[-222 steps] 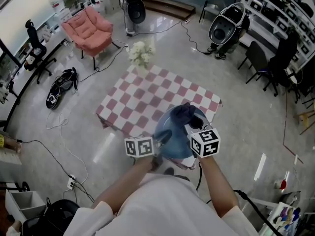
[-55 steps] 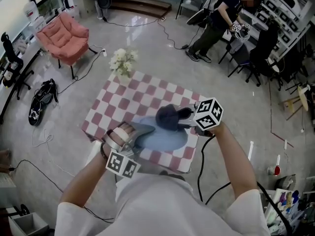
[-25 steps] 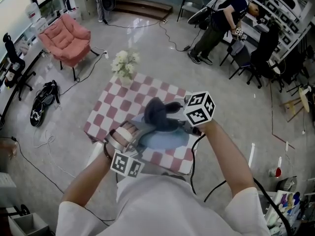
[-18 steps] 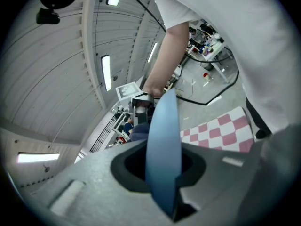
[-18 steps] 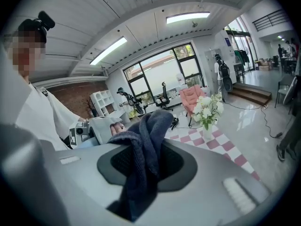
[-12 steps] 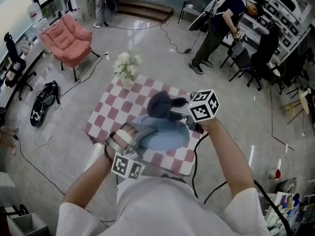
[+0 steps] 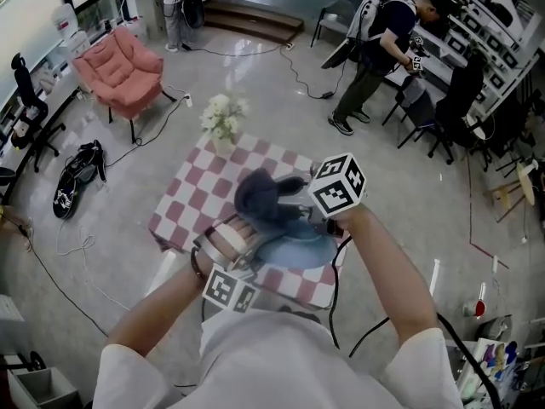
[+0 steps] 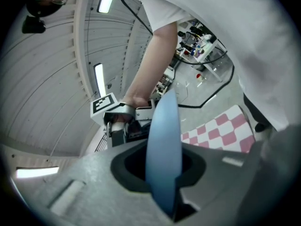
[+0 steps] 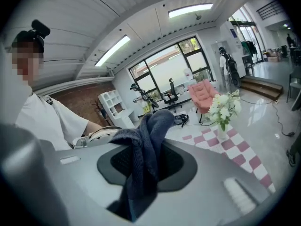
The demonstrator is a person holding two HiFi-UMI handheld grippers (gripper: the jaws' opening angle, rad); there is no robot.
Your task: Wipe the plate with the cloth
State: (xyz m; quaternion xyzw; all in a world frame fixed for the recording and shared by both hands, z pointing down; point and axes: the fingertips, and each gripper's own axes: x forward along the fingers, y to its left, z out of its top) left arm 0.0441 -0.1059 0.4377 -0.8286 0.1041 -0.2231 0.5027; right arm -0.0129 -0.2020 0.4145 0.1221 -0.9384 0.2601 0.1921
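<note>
Your left tongs are clamped on the near-left rim of the round pale-blue plate. In the left gripper view the plate stands edge-on between the jaws. It sits tilted over the near half of the red-and-white checked counter.

Your right tongs are closed on a bunched dark blue-grey cloth. Its folds rise out of the jaws and, in the head view, cover the plate's far-left rim.

On the counter's far corner a vase of white flowers stands well apart from the plate. Beyond it there is a pink armchair, a black bag on the floor and loose cables. A person stands near the desks at the far right.
</note>
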